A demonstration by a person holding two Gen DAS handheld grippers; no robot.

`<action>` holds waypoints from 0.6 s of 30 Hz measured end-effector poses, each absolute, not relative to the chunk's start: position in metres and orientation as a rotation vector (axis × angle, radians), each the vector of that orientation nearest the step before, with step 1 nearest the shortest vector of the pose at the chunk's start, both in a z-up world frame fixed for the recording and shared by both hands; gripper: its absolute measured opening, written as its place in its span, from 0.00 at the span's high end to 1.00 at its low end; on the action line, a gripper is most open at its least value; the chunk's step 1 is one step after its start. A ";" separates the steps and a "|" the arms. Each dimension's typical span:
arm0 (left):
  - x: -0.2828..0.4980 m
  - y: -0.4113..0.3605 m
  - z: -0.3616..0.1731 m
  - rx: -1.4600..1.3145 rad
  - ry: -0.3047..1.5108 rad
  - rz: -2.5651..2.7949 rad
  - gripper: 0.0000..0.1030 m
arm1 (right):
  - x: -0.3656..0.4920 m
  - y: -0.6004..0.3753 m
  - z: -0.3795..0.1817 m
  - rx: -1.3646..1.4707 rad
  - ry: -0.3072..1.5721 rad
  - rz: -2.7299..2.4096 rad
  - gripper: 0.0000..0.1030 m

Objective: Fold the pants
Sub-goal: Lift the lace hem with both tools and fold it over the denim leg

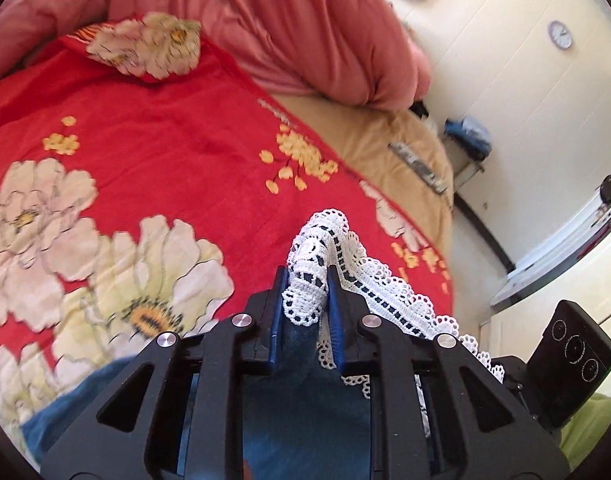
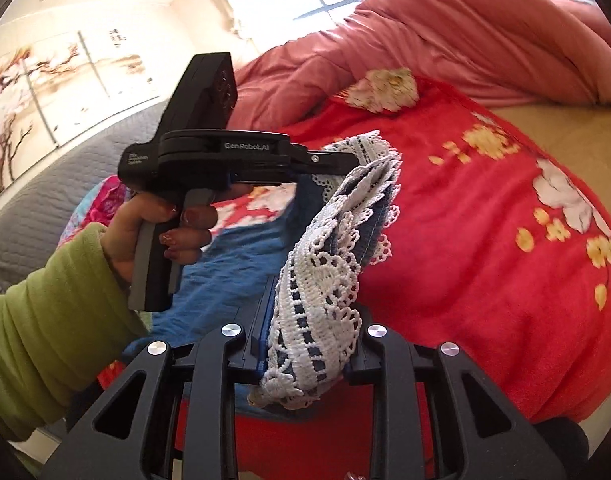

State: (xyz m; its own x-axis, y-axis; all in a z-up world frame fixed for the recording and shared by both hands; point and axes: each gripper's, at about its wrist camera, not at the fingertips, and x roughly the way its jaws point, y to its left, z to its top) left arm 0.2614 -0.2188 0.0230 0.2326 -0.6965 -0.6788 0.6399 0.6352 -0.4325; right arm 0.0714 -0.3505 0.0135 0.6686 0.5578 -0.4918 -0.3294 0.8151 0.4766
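Note:
The pants are blue denim [image 1: 301, 400] with a white lace hem [image 1: 369, 276]. They hang lifted above a red floral blanket [image 1: 165, 140]. In the left wrist view my left gripper [image 1: 307, 280] is shut on a bunched fold of that lace. In the right wrist view my right gripper [image 2: 311, 320] is shut on another stretch of lace hem [image 2: 325, 280], and blue denim [image 2: 233, 264] trails down to the left. The left gripper [image 2: 353, 160] shows there from the side, held by a hand [image 2: 161, 220] in a green sleeve [image 2: 45, 320]. Its tips are buried in the same hem.
A pink duvet [image 1: 305, 20] is heaped along the far side of the bed. Bare tan mattress [image 1: 385, 140] and the bed's edge lie to the right, with a white wall beyond. The right unit's black housing [image 1: 573, 344] sits close on the right.

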 end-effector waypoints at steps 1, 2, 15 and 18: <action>0.258 -0.209 0.028 -0.086 0.955 -0.920 0.89 | 0.071 -0.346 0.019 0.365 0.663 0.529 0.77; 0.256 -0.202 0.032 -0.097 0.945 -0.917 0.89 | 0.070 -0.341 0.024 0.357 0.655 0.540 0.77; 0.238 -0.086 0.021 -0.260 0.926 -0.707 0.88 | 0.087 -0.217 0.036 0.098 0.715 0.678 0.77; 0.237 -0.060 0.007 -0.335 0.954 -0.634 0.85 | 0.084 -0.194 0.027 0.037 0.745 0.689 0.77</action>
